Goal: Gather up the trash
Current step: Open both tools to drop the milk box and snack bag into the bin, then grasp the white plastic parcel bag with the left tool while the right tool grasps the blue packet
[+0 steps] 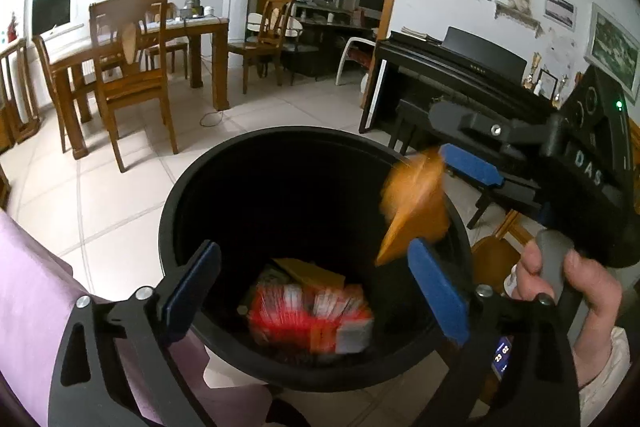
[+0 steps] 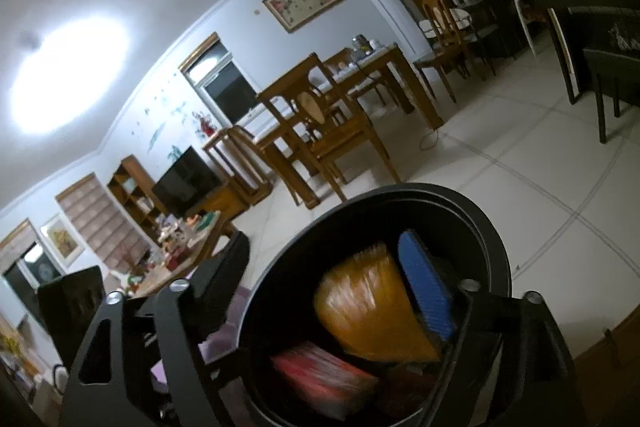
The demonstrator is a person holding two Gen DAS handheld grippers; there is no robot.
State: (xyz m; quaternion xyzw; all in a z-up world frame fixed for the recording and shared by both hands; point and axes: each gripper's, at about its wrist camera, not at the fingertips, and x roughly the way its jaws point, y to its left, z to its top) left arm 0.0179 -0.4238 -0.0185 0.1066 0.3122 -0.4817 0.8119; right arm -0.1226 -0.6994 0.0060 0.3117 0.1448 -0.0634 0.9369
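A round black trash bin [image 1: 208,187] fills the lower middle of the left wrist view. My left gripper [image 1: 316,295] is wide open with its blue pads either side of the bin mouth. Red and white wrappers [image 1: 312,315] and a yellow box lie in the bin. My right gripper [image 1: 460,183] is open above the bin's right rim. A blurred orange packet [image 1: 412,203] is in the air just below its blue pads, over the bin. In the right wrist view the orange packet [image 2: 372,303] lies inside the bin [image 2: 492,239] beside one blue pad [image 2: 424,283].
A wooden dining table [image 1: 192,31] with chairs [image 1: 132,67] stands at the back left on a tiled floor. A black piano [image 1: 448,67] stands at the right wall. A purple cloth [image 1: 28,287] is at the lower left.
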